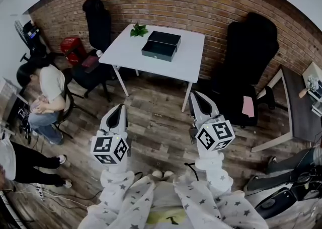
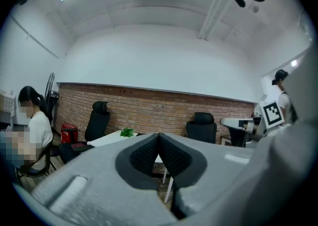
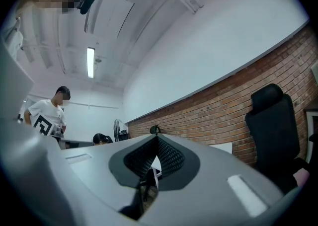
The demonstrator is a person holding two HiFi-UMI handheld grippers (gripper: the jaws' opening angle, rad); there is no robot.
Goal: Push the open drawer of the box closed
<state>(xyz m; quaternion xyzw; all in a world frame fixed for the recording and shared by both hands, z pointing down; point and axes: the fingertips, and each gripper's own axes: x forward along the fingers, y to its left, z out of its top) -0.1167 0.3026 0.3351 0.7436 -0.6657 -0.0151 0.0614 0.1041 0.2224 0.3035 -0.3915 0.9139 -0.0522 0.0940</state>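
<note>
Box [image 1: 162, 45] well beyond right claw [image 1: 198, 94]

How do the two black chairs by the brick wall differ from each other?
The left chair stands at the white table's left end, the right chair at its right end. The left chair looks slim, the right chair broader. A pink sheet lies on the right chair's seat; none shows on the left chair. Both are black, high-backed, by the brick wall.
</note>
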